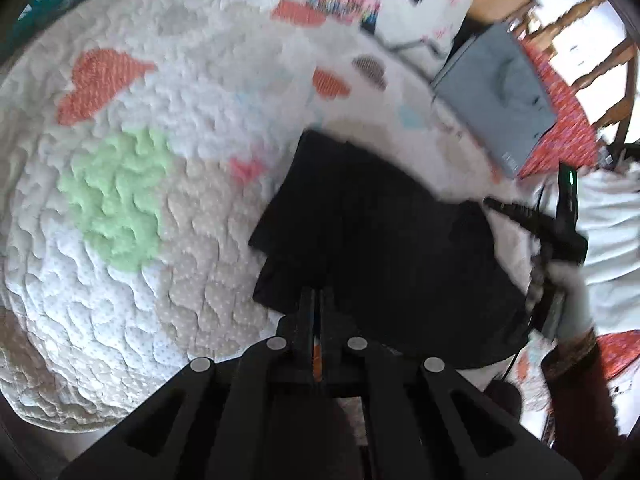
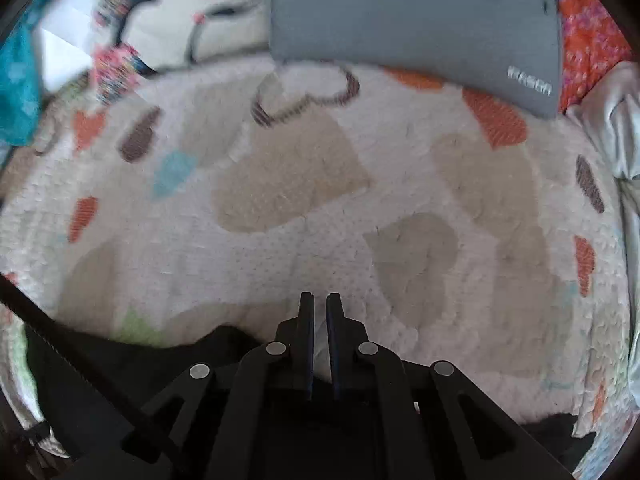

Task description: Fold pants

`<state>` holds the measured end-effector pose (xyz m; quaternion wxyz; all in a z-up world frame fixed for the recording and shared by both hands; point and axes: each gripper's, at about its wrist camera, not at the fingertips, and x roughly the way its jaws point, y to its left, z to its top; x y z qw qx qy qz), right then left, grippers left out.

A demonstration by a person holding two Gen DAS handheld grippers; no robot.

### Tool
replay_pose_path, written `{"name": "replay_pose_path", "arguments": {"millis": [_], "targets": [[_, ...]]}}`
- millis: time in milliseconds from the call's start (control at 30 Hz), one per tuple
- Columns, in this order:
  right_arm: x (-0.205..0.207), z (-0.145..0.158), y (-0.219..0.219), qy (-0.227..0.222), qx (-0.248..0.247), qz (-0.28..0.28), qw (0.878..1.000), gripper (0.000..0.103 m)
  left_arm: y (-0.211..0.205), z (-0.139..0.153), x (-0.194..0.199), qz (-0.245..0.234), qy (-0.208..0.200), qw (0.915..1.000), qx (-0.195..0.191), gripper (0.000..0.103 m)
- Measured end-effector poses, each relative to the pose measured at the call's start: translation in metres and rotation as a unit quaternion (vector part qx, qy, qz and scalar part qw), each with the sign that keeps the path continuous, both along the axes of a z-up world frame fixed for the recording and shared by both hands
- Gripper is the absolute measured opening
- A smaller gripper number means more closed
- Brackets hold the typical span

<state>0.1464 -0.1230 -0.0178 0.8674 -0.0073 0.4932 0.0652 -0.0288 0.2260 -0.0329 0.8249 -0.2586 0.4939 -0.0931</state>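
Black pants (image 1: pixel 380 240) lie bunched on a white quilt (image 1: pixel 160 160) patterned with coloured hearts. In the left wrist view my left gripper (image 1: pixel 319 292) has its fingers close together over the near edge of the pants; whether cloth is pinched between them does not show. The other gripper (image 1: pixel 560 232) shows at the right edge of the pants. In the right wrist view my right gripper (image 2: pixel 320 298) is almost shut with a narrow gap, empty, above the quilt (image 2: pixel 280 240). A part of the black pants (image 2: pixel 120 360) lies at the lower left, below it.
A grey pillow (image 2: pixel 412 24) lies at the far side of the quilt and also shows in the left wrist view (image 1: pixel 500 96). Red patterned cloth (image 2: pixel 588 40), a teal cloth (image 2: pixel 16 80), grey sheet folds (image 2: pixel 616 128) and wooden chair rails (image 1: pixel 592 40) surround it.
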Motion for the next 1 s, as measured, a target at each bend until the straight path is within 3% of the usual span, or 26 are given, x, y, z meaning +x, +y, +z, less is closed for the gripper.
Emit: {"name": "replay_pose_path", "arguments": {"millis": [33, 100, 133, 233, 300, 467, 600, 700, 800, 1000], "targets": [[-0.009, 0.007, 0.004, -0.009, 0.007, 0.015, 1.000, 0.011, 0.003, 0.004, -0.001, 0.007, -0.011, 0.9999, -0.005, 0.000], [-0.033, 0.019, 0.009, -0.019, 0.039, 0.043, 0.998, 0.036, 0.005, 0.009, 0.001, 0.023, -0.019, 0.9995, -0.014, 0.004], [-0.043, 0.022, 0.009, -0.019, 0.056, 0.049, 0.997, 0.039, 0.004, 0.010, 0.002, 0.026, -0.019, 0.9993, -0.017, 0.005], [-0.084, 0.024, -0.008, -0.008, 0.126, 0.042, 0.991, 0.039, -0.018, 0.022, 0.005, -0.002, -0.031, 0.9994, -0.013, 0.010], [-0.111, 0.025, -0.033, -0.003, 0.158, 0.025, 0.987, 0.039, -0.042, 0.030, 0.008, -0.038, -0.043, 0.9984, 0.004, 0.025], [-0.177, 0.039, -0.121, -0.024, 0.132, -0.073, 0.988, 0.044, -0.116, 0.056, 0.022, -0.135, -0.061, 0.9885, 0.031, 0.032], [-0.222, 0.042, -0.205, -0.029, 0.160, -0.163, 0.973, 0.052, -0.189, 0.074, 0.032, -0.208, -0.077, 0.9735, 0.055, 0.043], [-0.243, 0.031, -0.247, -0.025, 0.190, -0.208, 0.959, 0.057, -0.247, 0.081, 0.035, -0.258, -0.083, 0.9595, 0.075, 0.043], [-0.251, 0.014, -0.263, -0.017, 0.225, -0.213, 0.951, 0.057, -0.301, 0.081, 0.037, -0.306, -0.080, 0.9447, 0.087, 0.044], [-0.245, -0.023, -0.268, 0.022, 0.258, -0.177, 0.949, 0.058, -0.413, 0.066, 0.052, -0.397, -0.069, 0.9076, 0.117, 0.044]]}}
